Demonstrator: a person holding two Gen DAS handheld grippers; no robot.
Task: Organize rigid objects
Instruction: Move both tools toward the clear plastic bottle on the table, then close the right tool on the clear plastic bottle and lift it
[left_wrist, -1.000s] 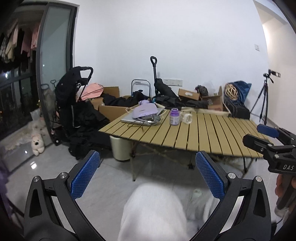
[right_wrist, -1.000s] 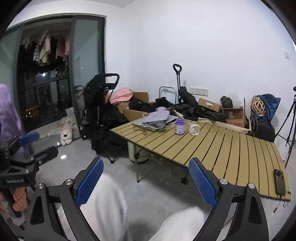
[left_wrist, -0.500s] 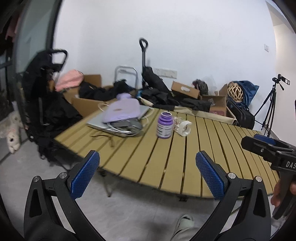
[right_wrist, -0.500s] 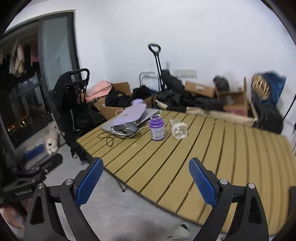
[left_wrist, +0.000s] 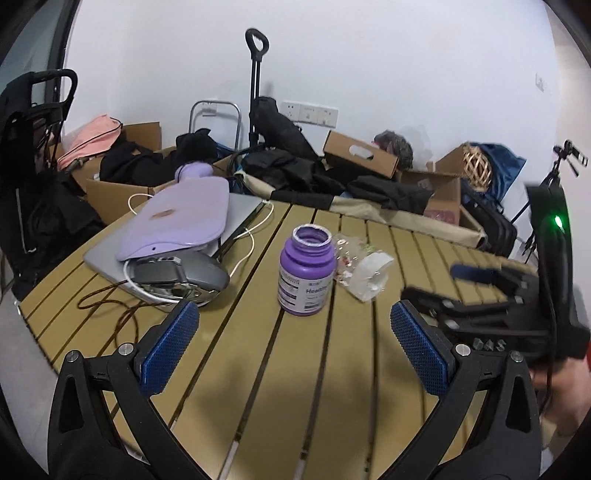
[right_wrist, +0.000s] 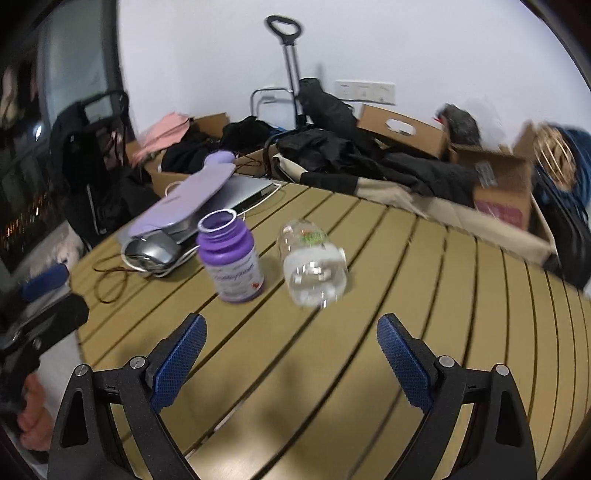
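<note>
On the slatted table: inspection findings, both wrist views.
Table: a tan wooden-slat table carried all task items.
Purple bottle: a purple supplement bottle stood upright with no cap, mouth open, near the table's middle.
Clear bottle: a clear plastic bottle lay on its side just beside the purple bottle, on its right; whether the two touched could not be determined.
Left gripper: the left gripper hovered above the slats short of the purple bottle, blue pads spread wide, nothing between them.
Right gripper: the right gripper hovered above the slats short of the clear bottle, pads likewise spread wide and empty.
Other items on table: a lilac hot-water bottle rested on a silver laptop at the far left corner; a grey device with a white cable sat against the laptop's near edge.
Background: cardboard boxes and dark clothing were heaped behind the table.
</note>
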